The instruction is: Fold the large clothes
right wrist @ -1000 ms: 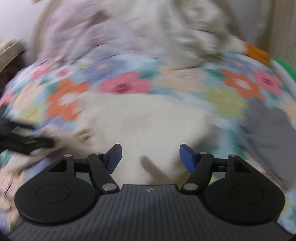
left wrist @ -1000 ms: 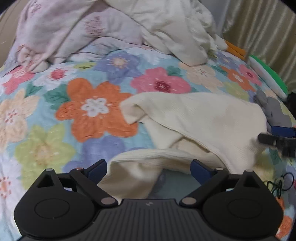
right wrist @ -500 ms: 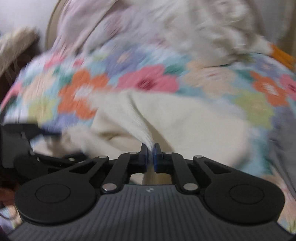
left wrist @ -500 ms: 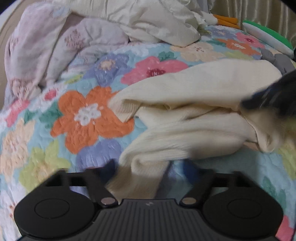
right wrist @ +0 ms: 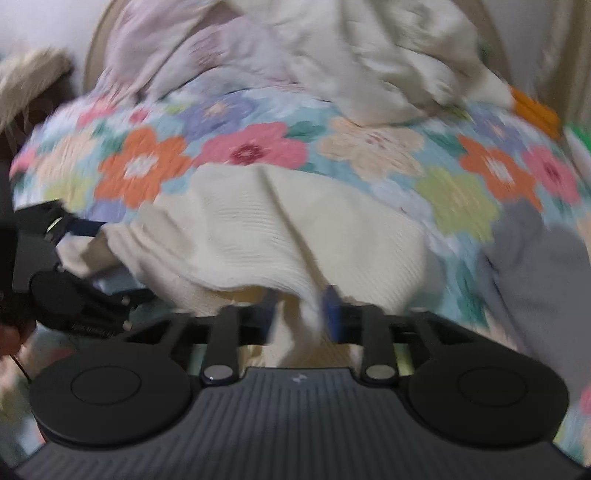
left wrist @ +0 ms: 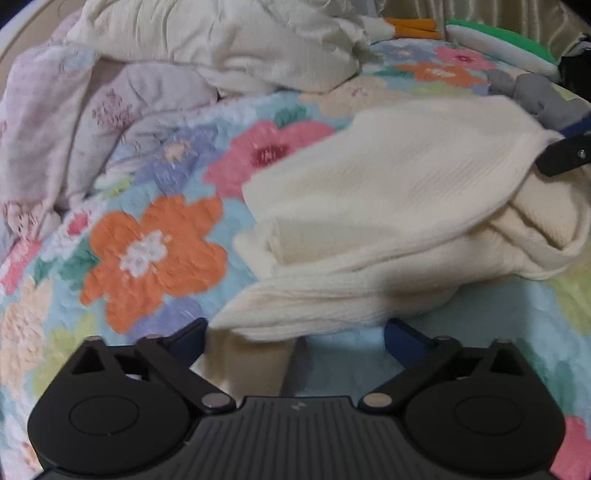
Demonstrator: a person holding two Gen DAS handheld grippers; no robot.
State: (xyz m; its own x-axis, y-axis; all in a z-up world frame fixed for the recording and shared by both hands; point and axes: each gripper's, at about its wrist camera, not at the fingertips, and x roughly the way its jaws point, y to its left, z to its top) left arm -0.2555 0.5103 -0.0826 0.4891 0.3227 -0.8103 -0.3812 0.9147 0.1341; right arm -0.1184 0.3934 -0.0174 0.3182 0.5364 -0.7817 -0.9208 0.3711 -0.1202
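A cream ribbed sweater (left wrist: 388, 206) lies bunched and partly folded over on the flowered quilt (left wrist: 155, 254). My left gripper (left wrist: 295, 339) is open just short of the sweater's near end, which lies between its fingers without being pinched. In the right wrist view the sweater (right wrist: 295, 229) spreads ahead. My right gripper (right wrist: 300, 310) has its jaws a little apart, with a fold of the cloth hanging loosely between them. The view is blurred. From the left wrist view, one of the right gripper's fingers (left wrist: 565, 155) shows at the sweater's far right corner.
A heap of cream and pale pink bedding (left wrist: 221, 48) fills the back of the bed. A grey garment (right wrist: 535, 266) lies right of the sweater. Green (left wrist: 498, 44) and orange (left wrist: 413, 26) items sit at the far right by a curtain.
The left gripper closed on the sweater's end half a second ago and is open again. The right gripper pinched the cloth, pulled it over, and its jaws have now parted.
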